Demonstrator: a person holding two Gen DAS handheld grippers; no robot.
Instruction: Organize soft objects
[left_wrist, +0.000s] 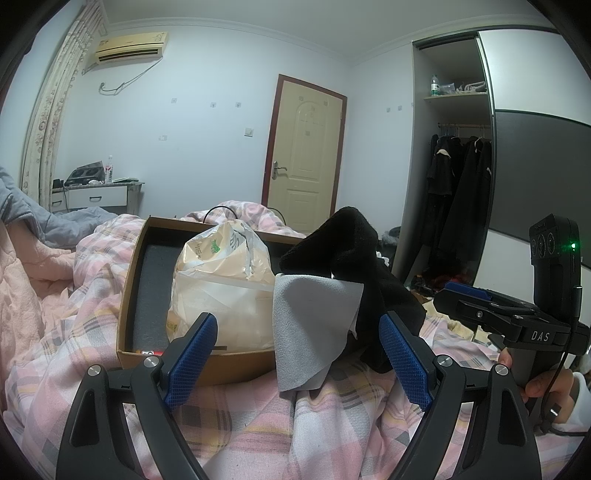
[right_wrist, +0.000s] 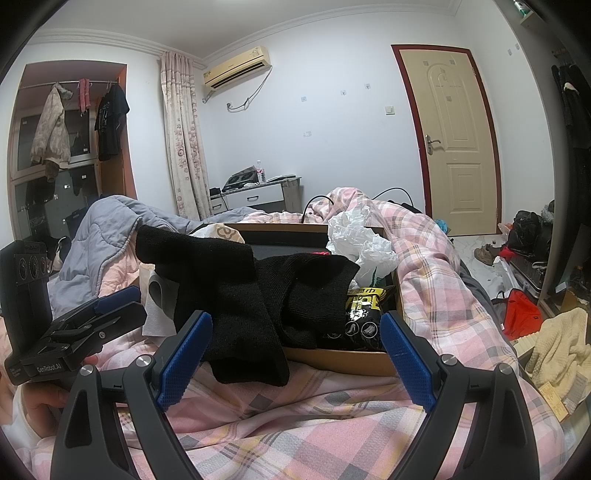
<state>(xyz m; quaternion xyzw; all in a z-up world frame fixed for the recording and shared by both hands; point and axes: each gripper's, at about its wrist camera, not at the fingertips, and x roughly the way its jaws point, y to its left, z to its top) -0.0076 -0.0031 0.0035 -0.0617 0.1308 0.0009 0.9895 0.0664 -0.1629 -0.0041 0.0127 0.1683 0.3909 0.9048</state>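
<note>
We have two tongs, and both are wide apart with nothing in them. The left gripper (left_wrist: 299, 350) waits in front of the grey cloth (left_wrist: 310, 328), which hangs over the edge of the box (left_wrist: 236, 363) on the pink bed cover (left_wrist: 258, 435). The right gripper (right_wrist: 295, 354) faces the black knit cloth (right_wrist: 236, 295), which lies half in the box and half out. We think the black cloth goes first. We should pinch it in the thick middle, lift it slowly, and lay it inside the box without catching the bed cover.
</note>
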